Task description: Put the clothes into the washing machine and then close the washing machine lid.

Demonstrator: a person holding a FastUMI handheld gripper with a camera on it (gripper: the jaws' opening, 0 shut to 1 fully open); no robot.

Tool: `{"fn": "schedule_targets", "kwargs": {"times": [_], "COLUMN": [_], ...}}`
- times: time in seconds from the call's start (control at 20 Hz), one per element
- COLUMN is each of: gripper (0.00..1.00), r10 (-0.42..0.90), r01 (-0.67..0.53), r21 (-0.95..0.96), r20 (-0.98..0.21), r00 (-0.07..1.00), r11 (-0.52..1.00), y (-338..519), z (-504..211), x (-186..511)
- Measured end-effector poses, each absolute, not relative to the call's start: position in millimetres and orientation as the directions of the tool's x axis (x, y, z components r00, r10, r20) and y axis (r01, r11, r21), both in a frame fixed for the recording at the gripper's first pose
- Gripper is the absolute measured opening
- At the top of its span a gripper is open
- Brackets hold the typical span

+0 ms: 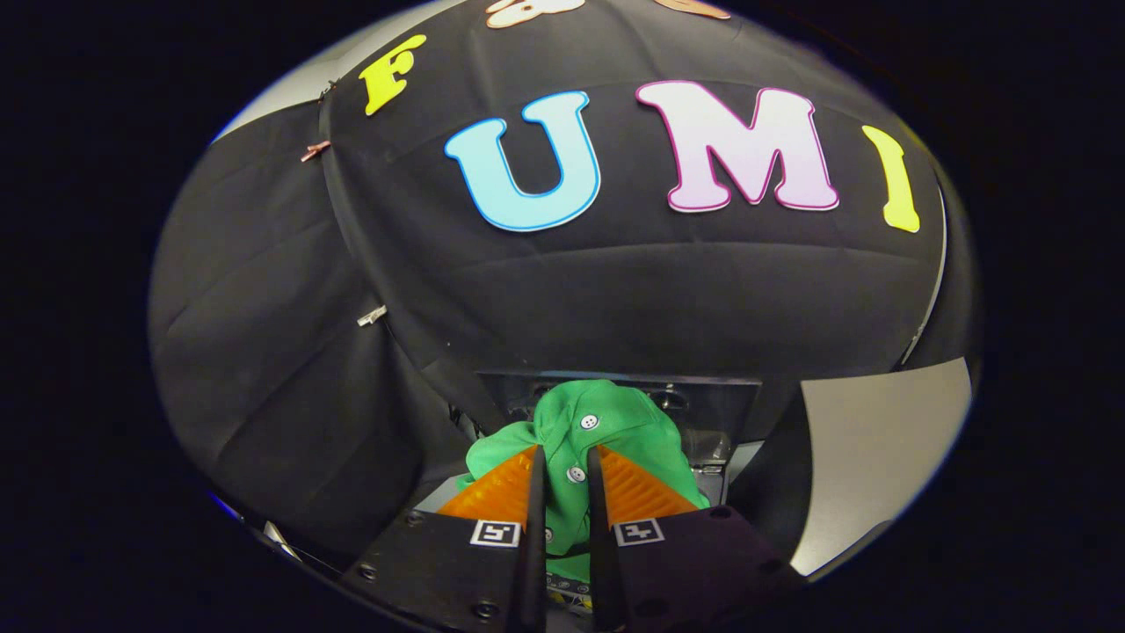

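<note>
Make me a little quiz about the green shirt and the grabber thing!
1. True or false: the gripper is pinching the green shirt between its fingers.
2. What small round things run down the shirt's front?
3. What is right behind the shirt? A) a red bucket B) a dark machine opening C) a window

Key: 1 true; 2 white buttons; 3 B.

The green garment [615,422] is seen bunched at the dark washing machine [716,413] opening. A fold of it is pinched between the fingers of the gripper [562,462].
</note>
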State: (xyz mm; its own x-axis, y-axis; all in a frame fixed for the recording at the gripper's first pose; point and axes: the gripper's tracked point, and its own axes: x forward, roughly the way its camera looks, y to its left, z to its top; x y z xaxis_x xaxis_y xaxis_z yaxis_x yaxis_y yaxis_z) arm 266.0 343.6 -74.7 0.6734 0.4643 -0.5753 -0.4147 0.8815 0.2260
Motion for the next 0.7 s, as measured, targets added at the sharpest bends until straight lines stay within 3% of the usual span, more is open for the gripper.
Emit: {"fn": "schedule_targets", "kwargs": {"times": [0.7], "gripper": [0.19], "r10": [0.336], "r01": [-0.35], "r21": [0.139], "r20": [-0.724], "r00": [0.602], "r11": [0.926], "y": [343.3], "z": [-282.2], "x": [279.7]}}
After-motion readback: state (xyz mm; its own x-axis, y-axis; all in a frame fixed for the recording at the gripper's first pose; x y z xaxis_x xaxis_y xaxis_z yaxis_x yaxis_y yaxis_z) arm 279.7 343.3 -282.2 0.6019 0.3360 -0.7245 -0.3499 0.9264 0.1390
